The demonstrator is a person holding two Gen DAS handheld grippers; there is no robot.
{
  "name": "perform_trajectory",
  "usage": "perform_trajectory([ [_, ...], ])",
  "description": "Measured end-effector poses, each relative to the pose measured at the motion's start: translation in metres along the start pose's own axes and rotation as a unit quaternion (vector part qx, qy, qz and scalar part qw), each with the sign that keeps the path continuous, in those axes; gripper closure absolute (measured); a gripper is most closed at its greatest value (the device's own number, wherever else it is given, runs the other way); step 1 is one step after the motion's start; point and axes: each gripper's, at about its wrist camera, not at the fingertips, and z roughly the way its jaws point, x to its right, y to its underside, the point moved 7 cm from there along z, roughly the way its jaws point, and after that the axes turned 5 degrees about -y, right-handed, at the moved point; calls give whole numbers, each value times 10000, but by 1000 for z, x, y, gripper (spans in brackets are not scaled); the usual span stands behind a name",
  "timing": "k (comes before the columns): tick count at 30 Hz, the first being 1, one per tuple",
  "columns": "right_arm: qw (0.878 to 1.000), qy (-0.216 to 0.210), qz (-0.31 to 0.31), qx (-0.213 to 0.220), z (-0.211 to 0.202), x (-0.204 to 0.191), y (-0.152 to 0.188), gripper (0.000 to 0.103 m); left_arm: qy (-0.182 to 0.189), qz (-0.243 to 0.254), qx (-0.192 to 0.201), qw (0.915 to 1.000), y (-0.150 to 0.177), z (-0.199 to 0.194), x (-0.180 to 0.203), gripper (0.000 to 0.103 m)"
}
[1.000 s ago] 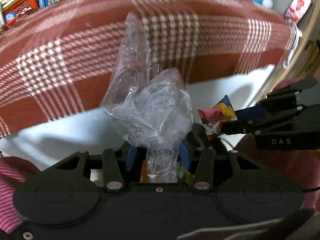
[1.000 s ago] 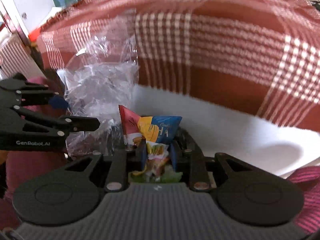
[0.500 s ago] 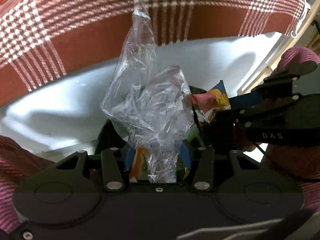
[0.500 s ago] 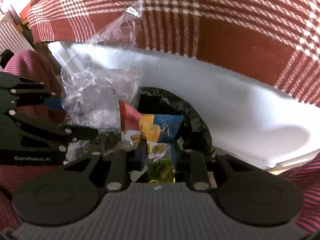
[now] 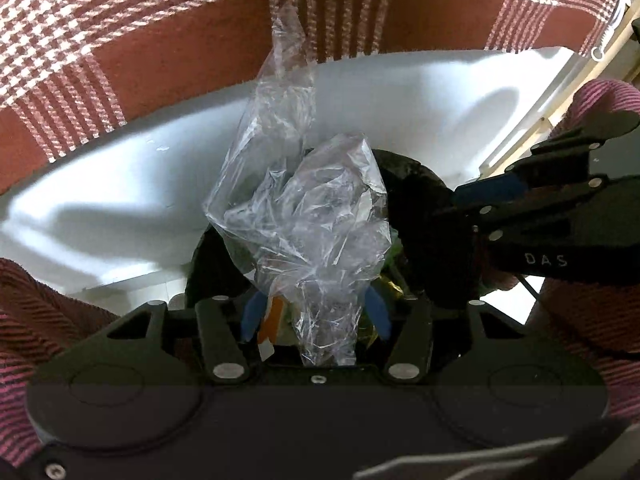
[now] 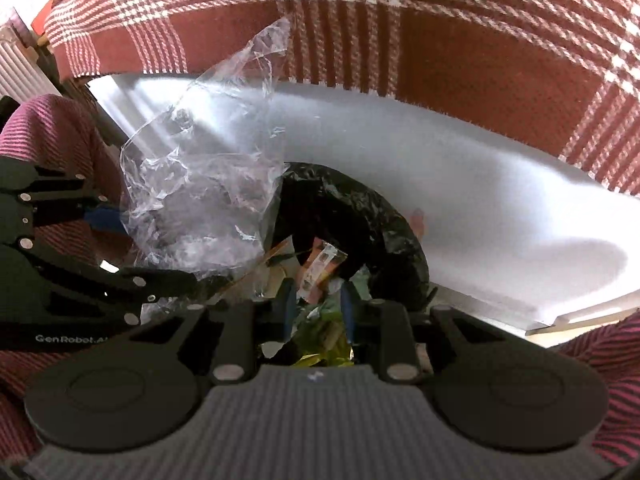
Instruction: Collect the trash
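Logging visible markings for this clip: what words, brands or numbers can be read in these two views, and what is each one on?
"DAS" on the body of the right gripper, seen from the left wrist view.
"GenRobot.A" with the end cut off by fisheye blur, on the body of the left gripper, seen from the right wrist view.
Print on the snack wrappers in the black bin bag: too small and crumpled to read.
Clear plastic bag: no text.

A white surface (image 5: 420, 100) carries a red-and-white checked cloth (image 5: 140, 20) spread over its far part.
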Motion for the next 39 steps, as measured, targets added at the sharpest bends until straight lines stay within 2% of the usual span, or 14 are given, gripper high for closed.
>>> perform_trajectory([
  [5,10000,8,0,3,0,0,-1,71,-27,-8,-70,10000,1,6,2,46],
  [10,10000,26,56,17,-3,3,-2,71,-52,-40,-80,9999,0,7,0,32],
  [15,9999,23,137,47,-4,6,-3,70,-65,-106,-95,9999,-1,8,-2,24],
  [16,9999,21,146,50,-4,6,-3,70,-63,-113,-94,9999,-1,8,-1,23],
  [19,9998,17,162,67,-4,7,-3,58,-75,-133,-110,9998,-1,8,-1,19],
  [28,9997,6,207,142,-8,7,-3,47,-5,-327,-248,9992,-2,14,-5,16],
  [39,9996,3,232,155,-9,8,-3,42,-62,-487,-335,9982,0,15,-8,16],
])
